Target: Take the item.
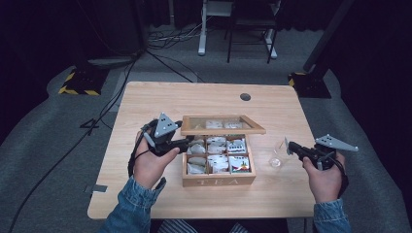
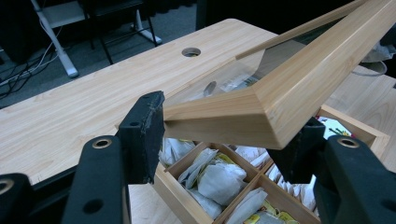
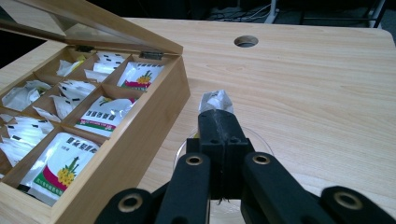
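Note:
A wooden tea box [image 1: 218, 181] marked TEA sits mid-table, its compartments full of tea bags. Its glass-paned lid [image 1: 222, 130] is raised partway. My left gripper [image 1: 187, 142] is at the lid's left front corner. In the left gripper view the lid's wooden corner [image 2: 303, 88] lies between the jaws, gripped. My right gripper [image 1: 290, 145] is to the right of the box, shut on a small white tea bag [image 3: 215, 100]. It hovers over a clear glass dish [image 1: 276, 161], whose rim [image 3: 254, 137] shows just behind the jaws.
A round cable hole [image 1: 245, 96] lies near the table's far edge. Bare wood spreads around the box on all sides. Beyond the table are a white desk frame [image 1: 202, 29], a chair and cables on the grey floor.

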`<state>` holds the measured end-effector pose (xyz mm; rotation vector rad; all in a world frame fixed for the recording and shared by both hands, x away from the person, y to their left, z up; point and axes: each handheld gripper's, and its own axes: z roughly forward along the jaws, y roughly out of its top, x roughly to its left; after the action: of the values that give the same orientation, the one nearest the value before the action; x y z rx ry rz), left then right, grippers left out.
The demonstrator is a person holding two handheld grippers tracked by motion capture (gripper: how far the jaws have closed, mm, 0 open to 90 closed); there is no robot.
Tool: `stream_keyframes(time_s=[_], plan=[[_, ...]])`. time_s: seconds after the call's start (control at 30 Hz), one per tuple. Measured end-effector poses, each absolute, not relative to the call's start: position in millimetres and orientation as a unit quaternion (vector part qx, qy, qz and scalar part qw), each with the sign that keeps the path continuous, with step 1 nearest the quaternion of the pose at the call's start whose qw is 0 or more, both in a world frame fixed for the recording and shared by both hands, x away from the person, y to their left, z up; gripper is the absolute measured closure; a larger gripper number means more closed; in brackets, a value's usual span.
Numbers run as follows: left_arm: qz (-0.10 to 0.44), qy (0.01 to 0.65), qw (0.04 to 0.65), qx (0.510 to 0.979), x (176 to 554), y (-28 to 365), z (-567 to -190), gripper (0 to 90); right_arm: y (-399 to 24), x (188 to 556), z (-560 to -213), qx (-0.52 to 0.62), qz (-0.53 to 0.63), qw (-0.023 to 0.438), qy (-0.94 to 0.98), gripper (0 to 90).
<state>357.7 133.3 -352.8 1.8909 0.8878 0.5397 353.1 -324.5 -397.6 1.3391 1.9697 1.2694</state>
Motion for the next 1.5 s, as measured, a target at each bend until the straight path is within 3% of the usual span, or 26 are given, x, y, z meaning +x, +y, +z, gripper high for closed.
stream_keyframes(time_s=[0.57,0.77,1.07,1.5], plan=[[0.220,0.363,0.473,0.772,358,133,-353,41.7,-318,359,-416,0.484,0.453,0.223,0.715,90.0],[0.220,0.363,0.473,0.773,358,133,-353,41.7,-319,359,-418,0.485,0.439,0.236,0.719,74.7],[0.219,0.362,0.471,0.774,357,133,-353,41.7,-323,351,-411,0.487,0.434,0.239,0.719,68.9],[0.218,0.363,0.465,0.777,355,132,-354,41.7,-352,334,-407,0.509,0.425,0.241,0.708,67.4]])
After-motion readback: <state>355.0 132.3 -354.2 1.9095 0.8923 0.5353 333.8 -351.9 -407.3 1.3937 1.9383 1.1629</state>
